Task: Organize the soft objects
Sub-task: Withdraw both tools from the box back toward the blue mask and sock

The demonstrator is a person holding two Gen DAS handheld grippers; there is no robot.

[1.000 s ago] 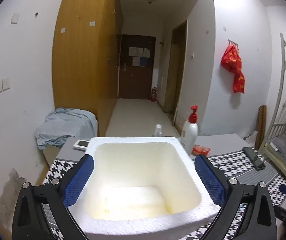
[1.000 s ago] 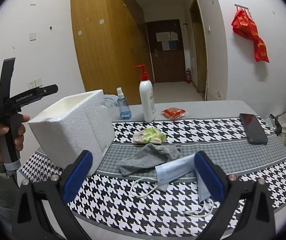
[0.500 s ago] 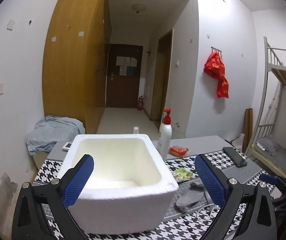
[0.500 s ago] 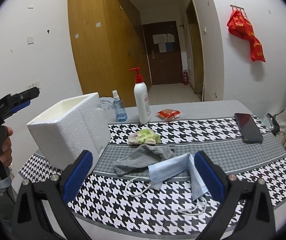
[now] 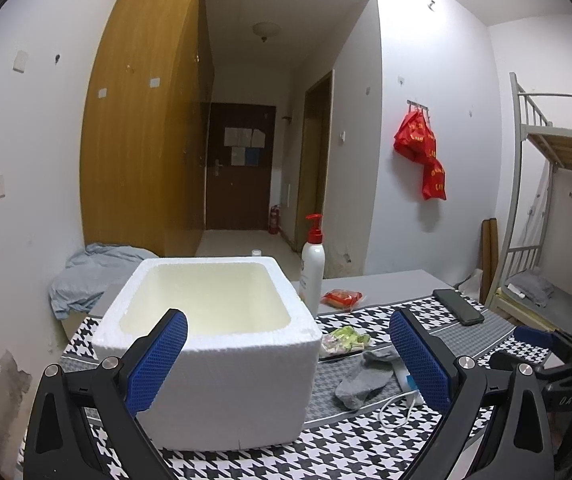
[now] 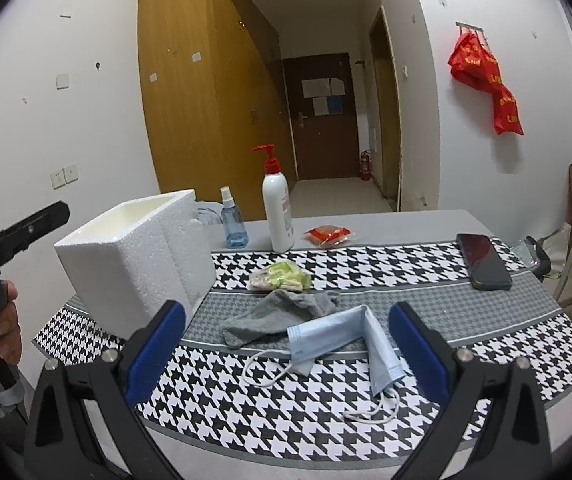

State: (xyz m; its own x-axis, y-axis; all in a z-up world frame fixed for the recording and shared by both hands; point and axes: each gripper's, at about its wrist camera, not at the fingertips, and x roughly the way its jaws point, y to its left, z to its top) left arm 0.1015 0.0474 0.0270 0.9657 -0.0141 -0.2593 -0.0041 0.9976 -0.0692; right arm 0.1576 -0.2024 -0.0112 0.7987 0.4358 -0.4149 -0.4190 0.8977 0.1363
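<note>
Nothing picked yet. Both grippers, left gripper and right gripper, jaws apart, empty. Foam box centre-left. Next, probably: right grabs face mask lower centre.

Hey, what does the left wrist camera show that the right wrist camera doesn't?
Only the left wrist view looks down into the foam box, which shows no items inside, and takes in the bunk bed at the right. Only the right wrist view shows the blue spray bottle, the whole face mask and the hand holding the left gripper. Both show the grey sock, pump bottle, phone and the open blue-padded fingers.
</note>
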